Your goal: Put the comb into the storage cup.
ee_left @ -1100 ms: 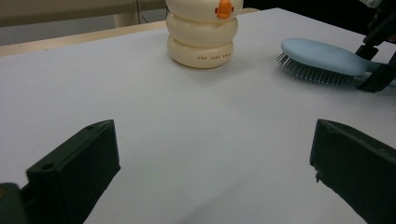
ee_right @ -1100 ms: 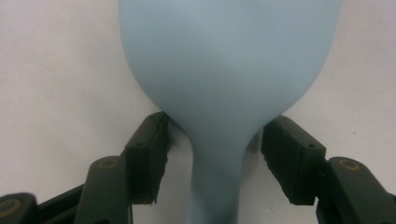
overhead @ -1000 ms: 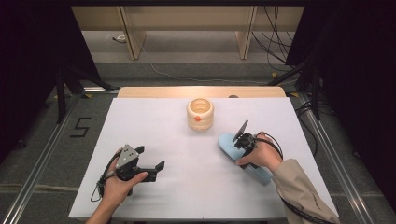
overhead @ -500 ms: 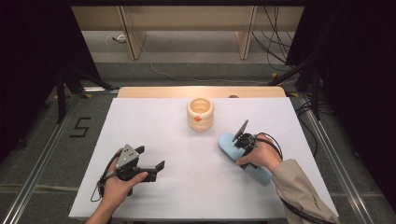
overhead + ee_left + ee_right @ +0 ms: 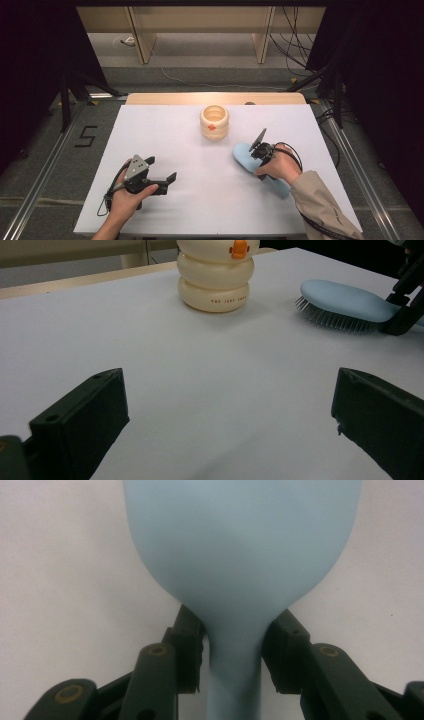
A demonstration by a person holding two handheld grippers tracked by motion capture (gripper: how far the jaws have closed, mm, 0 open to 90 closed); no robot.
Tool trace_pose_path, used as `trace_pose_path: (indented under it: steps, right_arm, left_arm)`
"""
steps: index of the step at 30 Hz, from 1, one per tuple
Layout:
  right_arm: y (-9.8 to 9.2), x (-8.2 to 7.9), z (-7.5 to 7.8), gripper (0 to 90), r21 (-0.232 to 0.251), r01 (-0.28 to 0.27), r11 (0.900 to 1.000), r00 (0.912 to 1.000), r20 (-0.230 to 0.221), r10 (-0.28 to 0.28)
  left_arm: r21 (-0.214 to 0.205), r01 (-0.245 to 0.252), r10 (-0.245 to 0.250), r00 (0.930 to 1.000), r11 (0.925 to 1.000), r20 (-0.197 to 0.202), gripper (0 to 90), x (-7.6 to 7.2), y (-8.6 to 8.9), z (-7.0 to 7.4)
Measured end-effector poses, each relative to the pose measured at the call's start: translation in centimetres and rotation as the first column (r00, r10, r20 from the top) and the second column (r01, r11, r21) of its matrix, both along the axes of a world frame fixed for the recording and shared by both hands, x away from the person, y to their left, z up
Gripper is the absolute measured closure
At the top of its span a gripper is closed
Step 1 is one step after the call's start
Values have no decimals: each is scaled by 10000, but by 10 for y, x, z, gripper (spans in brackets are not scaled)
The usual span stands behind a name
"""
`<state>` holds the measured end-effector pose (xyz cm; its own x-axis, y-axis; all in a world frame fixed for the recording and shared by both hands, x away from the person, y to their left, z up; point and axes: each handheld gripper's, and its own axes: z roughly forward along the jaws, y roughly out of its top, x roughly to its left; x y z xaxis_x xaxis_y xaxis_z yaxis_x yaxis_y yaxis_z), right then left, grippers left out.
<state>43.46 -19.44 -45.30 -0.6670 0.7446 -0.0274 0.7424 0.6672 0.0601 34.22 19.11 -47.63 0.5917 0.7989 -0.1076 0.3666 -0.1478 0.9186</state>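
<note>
On the table, hairbrush (blue) between right gripper jaws

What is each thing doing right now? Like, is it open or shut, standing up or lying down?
Left gripper: open, jaws wide apart, nothing between them, over bare table.
Right gripper: shut on the hairbrush's neck, where handle meets head.
Blue hairbrush: lying bristles down on the table, held.
Cream duck pot: standing upright, open at the top, untouched.
White table: flat, bearing the pot and brush.
</note>
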Motion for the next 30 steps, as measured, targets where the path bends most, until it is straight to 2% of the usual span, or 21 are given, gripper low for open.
trace_pose_path:
  steps: [11, 22, 30]
  right_arm:
    - [-1, 0, 1, 694, 33, 137, 9999, 9999, -48, -137]
    - [-2, 0, 1, 700, 86, 131, 9999, 9999, -34, -131]
    - [-4, -1, 1, 701, 371, 293, 9989, 9996, -11, -293]
  left_arm:
    - [2, -1, 1, 10000, 10000, -2, 12, 0, 0, 0]
    - [-5, -9, 9, 10000, 10000, -11, 13, 0, 0, 0]
    - [-15, -12, 12, 10000, 10000, -1, 15, 0, 0, 0]
